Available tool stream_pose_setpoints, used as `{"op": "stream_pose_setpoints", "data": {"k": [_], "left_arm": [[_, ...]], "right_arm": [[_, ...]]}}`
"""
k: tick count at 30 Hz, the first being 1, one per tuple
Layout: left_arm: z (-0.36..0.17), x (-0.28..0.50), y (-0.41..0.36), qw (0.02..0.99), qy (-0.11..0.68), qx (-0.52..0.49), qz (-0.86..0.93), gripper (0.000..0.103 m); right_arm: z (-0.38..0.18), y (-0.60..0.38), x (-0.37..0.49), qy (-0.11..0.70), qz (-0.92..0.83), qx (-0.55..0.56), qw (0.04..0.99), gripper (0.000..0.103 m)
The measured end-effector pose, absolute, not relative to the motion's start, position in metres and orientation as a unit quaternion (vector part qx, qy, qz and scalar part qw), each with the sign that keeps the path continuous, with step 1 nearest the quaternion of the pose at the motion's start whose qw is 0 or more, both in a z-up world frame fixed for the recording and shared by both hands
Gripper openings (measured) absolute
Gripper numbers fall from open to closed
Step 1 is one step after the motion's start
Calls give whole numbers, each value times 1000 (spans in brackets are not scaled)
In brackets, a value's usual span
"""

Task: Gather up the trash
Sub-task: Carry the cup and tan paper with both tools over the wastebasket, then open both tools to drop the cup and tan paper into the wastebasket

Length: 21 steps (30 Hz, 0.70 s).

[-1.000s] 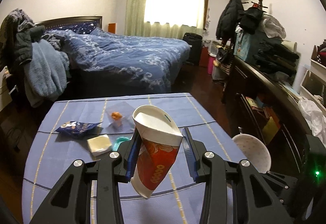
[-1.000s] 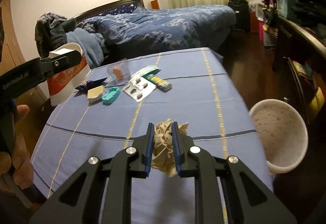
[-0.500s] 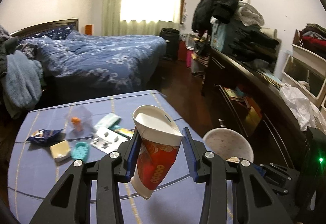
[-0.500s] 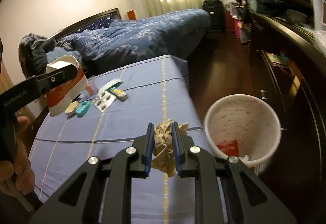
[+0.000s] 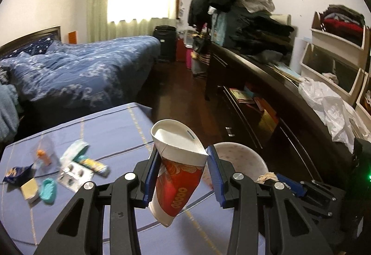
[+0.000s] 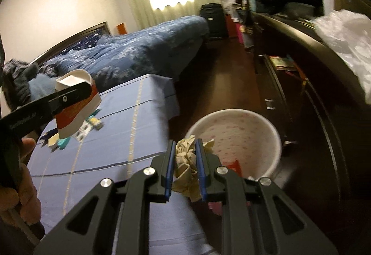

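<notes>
Both views have swung from the table toward the white bin [image 6: 234, 139] on the floor beside it. We hold a squashed paper cup [image 5: 178, 169] in the left tongs [image 5: 183, 173] and crumpled tissue [image 6: 185, 162] pinched in the narrow right tongs [image 6: 185, 162]. Step: carry to bin. Next we judge each load must hang over the rim before release; wrappers [image 5: 69, 169] remain on the table [image 5: 111, 132].
</notes>
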<state>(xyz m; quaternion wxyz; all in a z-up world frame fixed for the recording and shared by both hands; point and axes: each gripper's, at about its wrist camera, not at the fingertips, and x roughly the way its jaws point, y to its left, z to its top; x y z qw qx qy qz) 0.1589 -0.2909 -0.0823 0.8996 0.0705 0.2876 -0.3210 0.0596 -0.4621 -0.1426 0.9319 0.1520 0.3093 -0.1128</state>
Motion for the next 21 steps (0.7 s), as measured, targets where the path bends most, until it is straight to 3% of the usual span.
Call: {"op": "stream_pose_setpoints", "data": {"k": [21], "left_arm": [[-131, 200, -433, 847, 342, 114, -391, 41]], "right_arm": [[-202, -550, 106, 328, -167, 180, 912, 21]]}}
